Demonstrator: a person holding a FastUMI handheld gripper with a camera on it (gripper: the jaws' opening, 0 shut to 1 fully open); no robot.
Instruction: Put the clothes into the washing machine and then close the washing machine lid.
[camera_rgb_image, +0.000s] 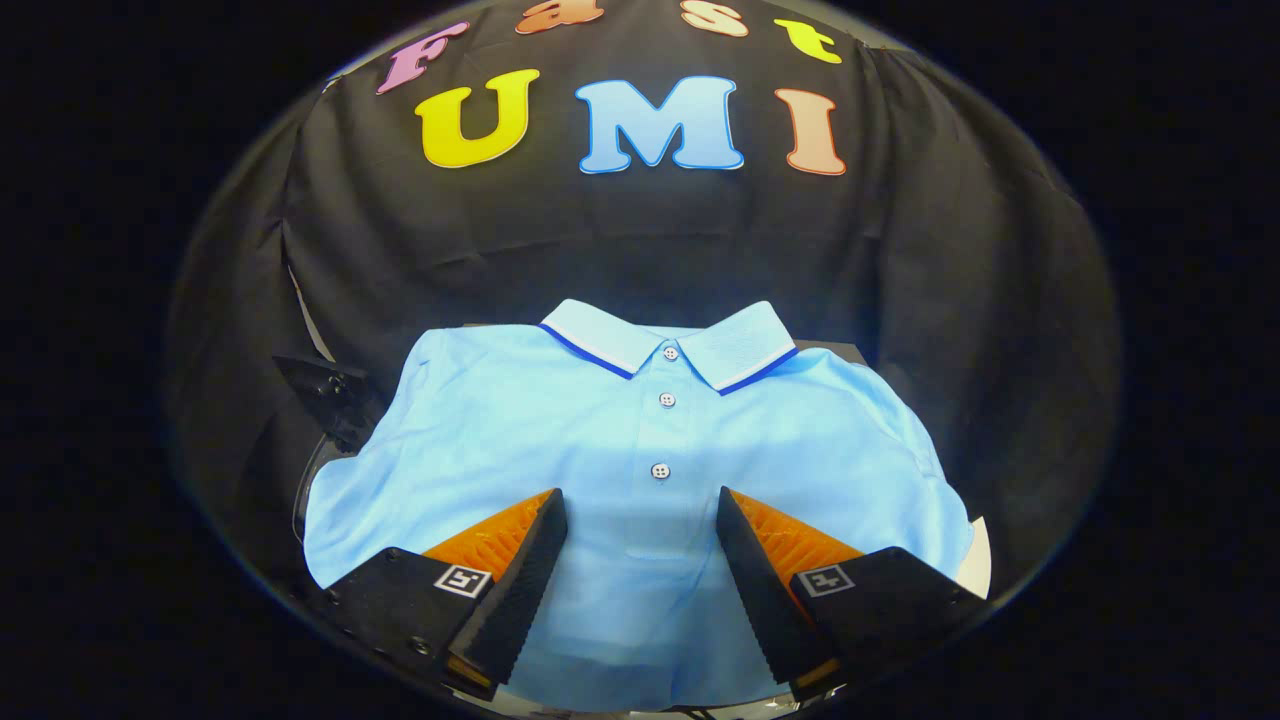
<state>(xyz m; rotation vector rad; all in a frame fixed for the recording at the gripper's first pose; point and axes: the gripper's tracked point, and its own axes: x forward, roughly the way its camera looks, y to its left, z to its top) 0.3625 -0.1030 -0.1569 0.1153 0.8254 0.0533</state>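
Note:
A light blue polo shirt (640, 440) lies spread flat, front up, its collar with a dark blue and white edge pointing away from me and three buttons running down its placket. My gripper (640, 505) hovers over the shirt's lower front with its fingers wide apart. The placket and the lowest button lie just ahead, between the two fingertips. Nothing is held between the fingers. I cannot tell whether the fingertips touch the fabric.
The shirt covers most of the surface it lies on. A dark bracket-like part (330, 395) sticks out beside the shirt's left sleeve. A pale rim (978, 560) peeks out past the right sleeve. The black cloth wall (640, 240) rises close behind the collar.

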